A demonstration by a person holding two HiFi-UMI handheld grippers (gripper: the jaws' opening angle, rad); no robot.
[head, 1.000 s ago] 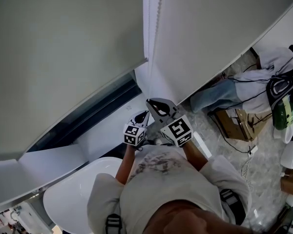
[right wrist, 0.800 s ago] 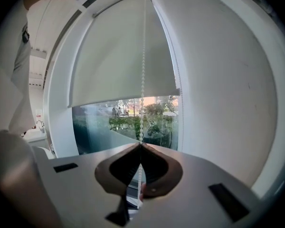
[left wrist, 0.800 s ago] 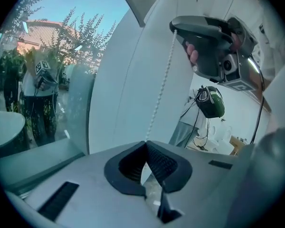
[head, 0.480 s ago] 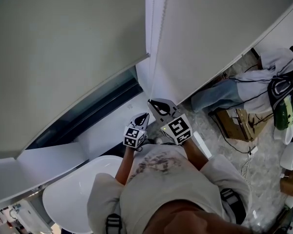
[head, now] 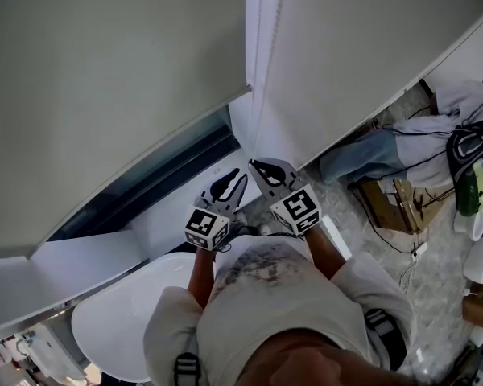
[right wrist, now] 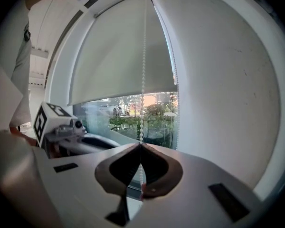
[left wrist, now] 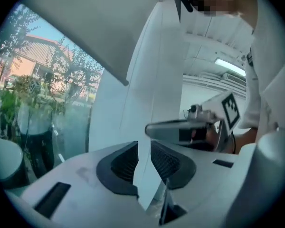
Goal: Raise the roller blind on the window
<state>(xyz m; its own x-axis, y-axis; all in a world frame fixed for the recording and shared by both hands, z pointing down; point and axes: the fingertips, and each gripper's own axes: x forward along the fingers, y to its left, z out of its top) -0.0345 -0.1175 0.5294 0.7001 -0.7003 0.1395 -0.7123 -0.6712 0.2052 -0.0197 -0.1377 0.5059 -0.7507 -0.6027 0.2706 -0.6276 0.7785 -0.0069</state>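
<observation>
The grey roller blind (head: 105,79) covers most of the window and leaves a dark strip of glass (head: 145,187) open below its bottom edge. Its white bead chain (head: 256,95) hangs down beside the frame. My right gripper (head: 260,167) is shut on the bead chain (right wrist: 143,56), pinched at its jaw tips (right wrist: 141,145), with the blind (right wrist: 118,51) above. My left gripper (head: 228,185) sits just left of it, below the chain. Its jaws (left wrist: 143,160) are open with only the white window frame showing between them. The right gripper (left wrist: 194,127) also shows in the left gripper view.
A white sill (head: 169,215) runs under the window, and a white rounded table (head: 121,332) is at the lower left. On the floor to the right lie clothes (head: 370,155), a cardboard box (head: 394,199) and cables. Trees (right wrist: 156,113) show outside.
My left gripper has shifted down and to the left, away from the chain, and its jaws now stand apart. The right gripper has stayed shut on the chain.
</observation>
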